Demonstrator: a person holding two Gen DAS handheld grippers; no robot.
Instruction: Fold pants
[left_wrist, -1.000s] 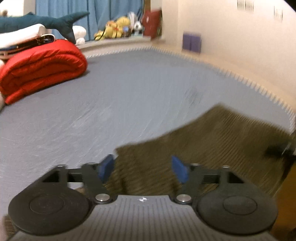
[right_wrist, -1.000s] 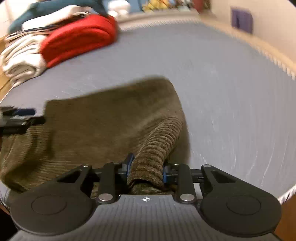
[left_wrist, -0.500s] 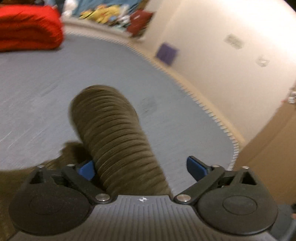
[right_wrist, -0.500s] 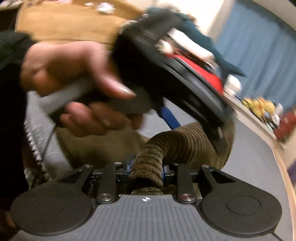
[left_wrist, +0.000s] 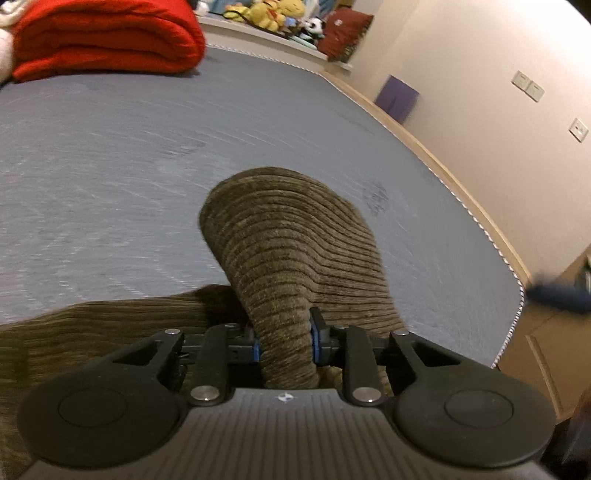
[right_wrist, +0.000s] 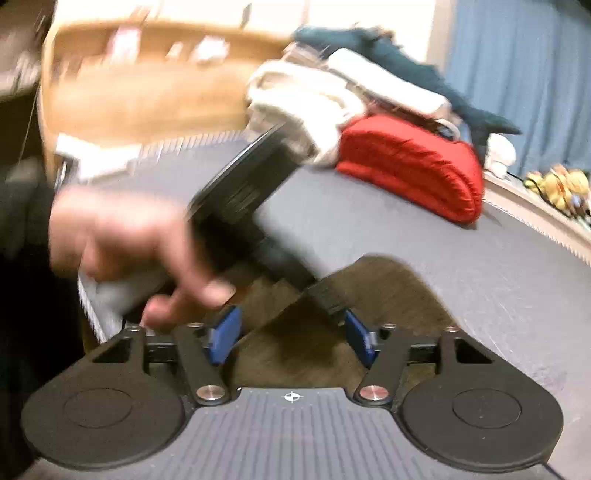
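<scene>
Pants (left_wrist: 295, 258) on grey mattress (left_wrist: 110, 166); red blanket (left_wrist: 103, 37) behind.

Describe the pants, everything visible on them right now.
The pants are olive-brown corduroy with clear ribbing, lying partly flat on the grey bed near its edge. In the left wrist view a thick fold of the fabric rises in a rounded hump and runs down between the blue pads of the left gripper, whose jaws are closing and pinching it. In the blurred right wrist view the fabric lies below the right gripper, whose jaws are opening and stand clear of it. No waistband or pockets show.
</scene>
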